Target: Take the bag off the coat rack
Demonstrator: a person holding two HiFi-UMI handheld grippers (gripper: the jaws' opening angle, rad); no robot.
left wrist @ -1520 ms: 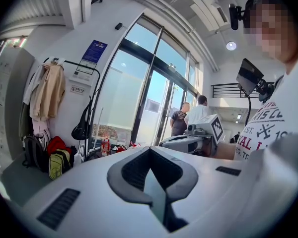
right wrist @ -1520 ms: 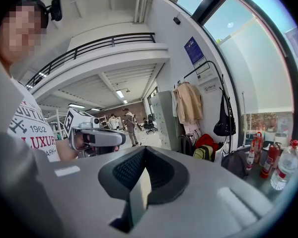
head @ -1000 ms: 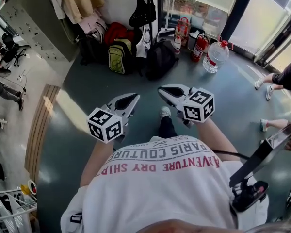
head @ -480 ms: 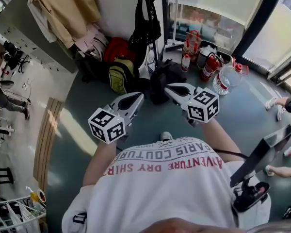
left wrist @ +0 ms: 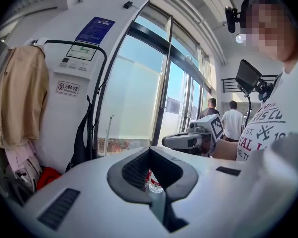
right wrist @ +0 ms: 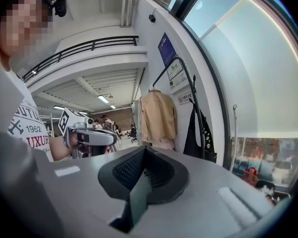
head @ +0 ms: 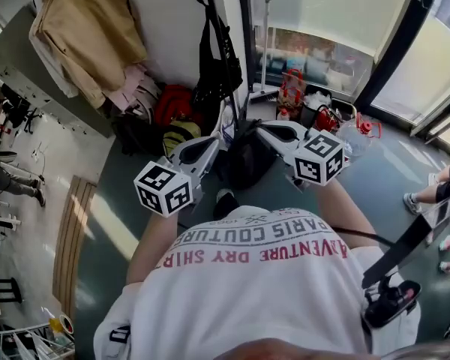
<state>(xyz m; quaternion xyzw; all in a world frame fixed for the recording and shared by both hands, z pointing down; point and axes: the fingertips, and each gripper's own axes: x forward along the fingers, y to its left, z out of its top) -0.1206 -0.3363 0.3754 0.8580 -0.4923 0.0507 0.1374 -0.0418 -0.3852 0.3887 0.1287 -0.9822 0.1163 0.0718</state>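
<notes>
Jaws on my left gripper (head: 207,145) and right gripper (head: 274,131) are both pressed together with nothing held. One limp black fabric bag (head: 214,70) hangs from the thin, curved black metal coat rack (head: 209,2), ahead of both grippers and untouched. One tan cloth coat (head: 90,32) drapes beside it.
</notes>
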